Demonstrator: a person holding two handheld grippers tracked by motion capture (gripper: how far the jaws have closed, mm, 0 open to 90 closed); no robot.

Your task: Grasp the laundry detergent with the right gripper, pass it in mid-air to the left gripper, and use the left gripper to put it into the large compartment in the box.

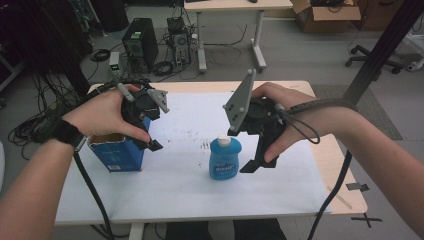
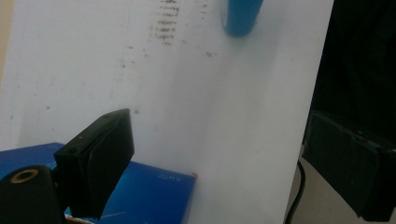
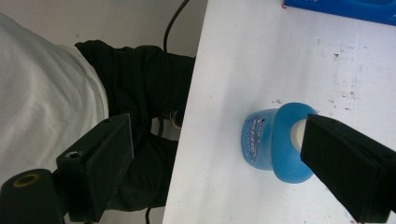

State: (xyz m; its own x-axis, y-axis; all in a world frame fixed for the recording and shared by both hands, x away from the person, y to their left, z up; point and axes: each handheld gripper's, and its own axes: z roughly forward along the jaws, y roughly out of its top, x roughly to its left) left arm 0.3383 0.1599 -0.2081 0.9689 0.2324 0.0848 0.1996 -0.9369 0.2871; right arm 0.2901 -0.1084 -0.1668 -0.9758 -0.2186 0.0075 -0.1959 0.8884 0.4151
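Note:
A blue bottle (image 1: pixel 225 159) with a white cap stands upright near the middle of the white sheet (image 1: pixel 190 187). An open-topped blue box (image 1: pixel 117 154) stands at the sheet's left. My left gripper (image 1: pixel 150 142) hovers over the box's right edge, its jaws open and empty. In the left gripper view, my left gripper (image 2: pixel 229 163) looks down on the box's corner (image 2: pixel 154 191), with the bottle (image 2: pixel 240 16) farther off. My right gripper (image 1: pixel 252 162) hangs just right of the bottle, open. In the right gripper view, the bottle (image 3: pixel 268 140) sits against the inner side of the right jaw of that gripper (image 3: pixel 224 163).
The sheet covers a wooden table (image 1: pixel 345 197) and carries dark smudges (image 1: pixel 205 145) behind the bottle. Beyond the table are a computer tower (image 1: pixel 140 42), floor cables, a second table (image 1: pixel 230 7) and a cardboard box (image 1: pixel 325 15). The person's white shirt (image 3: pixel 42 116) shows by the near edge.

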